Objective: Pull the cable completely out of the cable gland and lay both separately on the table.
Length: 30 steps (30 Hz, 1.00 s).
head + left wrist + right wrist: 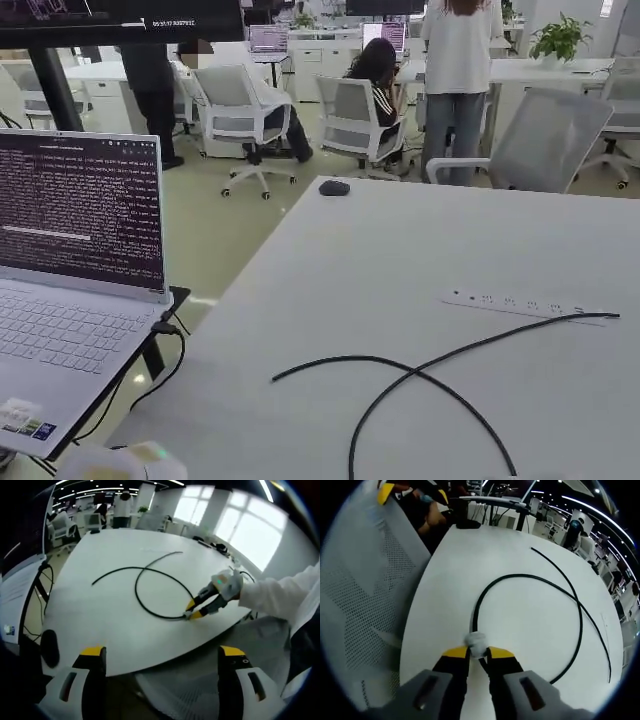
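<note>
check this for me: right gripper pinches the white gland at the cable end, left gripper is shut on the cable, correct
Not quite. The left gripper is open and holds nothing, clear of the cable; the left gripper view shows it. The right gripper does pinch the white gland at the cable end.

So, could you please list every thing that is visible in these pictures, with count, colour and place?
cable: one, black, looped on the table, one end at the gland
cable gland: one, white, near the table edge
table: one, white
power strip: one, white, on the table
mouse: one, black, far table corner
laptop: one, silver, beside the table
chairs: several, white and grey, beyond the table
people: at least three, background
right gripper: yellow-tipped, shut on the cable gland
left gripper: yellow-tipped, open, off the table's edge
</note>
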Each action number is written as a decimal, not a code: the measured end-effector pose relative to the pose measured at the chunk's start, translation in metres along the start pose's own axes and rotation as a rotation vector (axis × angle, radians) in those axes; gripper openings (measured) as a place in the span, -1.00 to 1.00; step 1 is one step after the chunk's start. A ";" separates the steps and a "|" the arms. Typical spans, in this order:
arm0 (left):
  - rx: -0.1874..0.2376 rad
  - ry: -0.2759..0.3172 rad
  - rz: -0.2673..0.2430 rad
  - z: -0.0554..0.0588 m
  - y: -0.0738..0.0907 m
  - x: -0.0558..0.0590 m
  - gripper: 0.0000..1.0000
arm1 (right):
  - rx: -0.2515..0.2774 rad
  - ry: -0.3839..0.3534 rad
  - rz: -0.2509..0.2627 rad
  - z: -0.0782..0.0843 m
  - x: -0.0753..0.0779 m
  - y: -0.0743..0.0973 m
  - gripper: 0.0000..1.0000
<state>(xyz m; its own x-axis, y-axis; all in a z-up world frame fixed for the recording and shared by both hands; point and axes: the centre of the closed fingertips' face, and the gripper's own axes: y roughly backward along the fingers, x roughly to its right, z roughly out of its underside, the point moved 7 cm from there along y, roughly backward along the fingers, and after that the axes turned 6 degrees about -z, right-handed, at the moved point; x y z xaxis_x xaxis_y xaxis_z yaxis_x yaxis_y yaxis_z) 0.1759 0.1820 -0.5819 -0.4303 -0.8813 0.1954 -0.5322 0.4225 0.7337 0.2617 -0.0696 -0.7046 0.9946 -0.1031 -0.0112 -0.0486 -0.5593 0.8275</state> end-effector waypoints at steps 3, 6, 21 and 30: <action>0.001 -0.004 0.005 -0.001 -0.001 0.002 0.84 | -0.002 -0.019 0.002 0.001 -0.001 0.001 -0.74; 0.004 -0.012 0.008 -0.003 -0.002 0.002 0.83 | -0.006 -0.029 0.006 0.002 0.000 0.003 -0.75; 0.070 -0.031 0.058 -0.023 -0.006 0.009 0.66 | 0.088 -0.114 0.079 -0.011 -0.003 0.048 -0.77; 0.104 -0.033 0.104 -0.035 -0.008 0.013 0.62 | 0.136 -0.096 0.124 -0.028 -0.011 0.075 -0.77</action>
<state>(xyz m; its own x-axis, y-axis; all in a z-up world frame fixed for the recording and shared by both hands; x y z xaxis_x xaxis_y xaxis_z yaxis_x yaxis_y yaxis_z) 0.2002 0.1596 -0.5620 -0.5096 -0.8251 0.2438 -0.5559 0.5320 0.6387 0.2497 -0.0871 -0.6266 0.9673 -0.2521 0.0274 -0.1886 -0.6430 0.7423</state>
